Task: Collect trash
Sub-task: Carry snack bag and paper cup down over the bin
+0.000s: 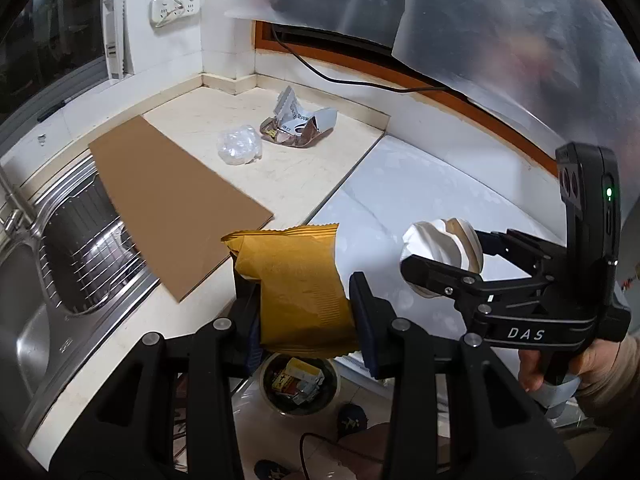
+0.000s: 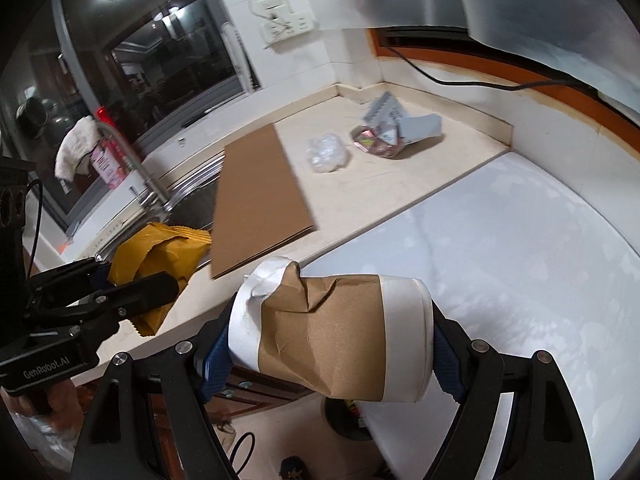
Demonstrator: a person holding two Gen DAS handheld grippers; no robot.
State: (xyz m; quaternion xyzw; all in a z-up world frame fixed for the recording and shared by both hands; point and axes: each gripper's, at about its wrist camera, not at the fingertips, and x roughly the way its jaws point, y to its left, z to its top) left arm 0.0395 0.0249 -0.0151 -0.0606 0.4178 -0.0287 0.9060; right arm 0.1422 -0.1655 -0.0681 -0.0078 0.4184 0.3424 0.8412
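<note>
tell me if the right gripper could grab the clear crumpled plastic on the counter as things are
Probably not yet. The right gripper is already shut on a crushed paper cup, so its fingers are full. The clear plastic lies in the open on the counter, nothing over it; the cup would have to go first.

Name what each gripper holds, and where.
Left gripper: yellow snack bag, pinched across its lower half. Right gripper: crumpled brown-sleeved paper cup, clamped end to end.

We note: yellow packet (image 1: 296, 284) – matt crinkled paper | crushed cup (image 2: 340, 332) – white paper, brown creased sleeve | cardboard sheet (image 1: 176, 204) – matt, smooth | sink (image 1: 24, 300), lower left – brushed glossy steel | countertop (image 1: 304, 176) – smooth cream stone | clear wrapper (image 1: 238, 146) – glossy crumpled plastic.
</note>
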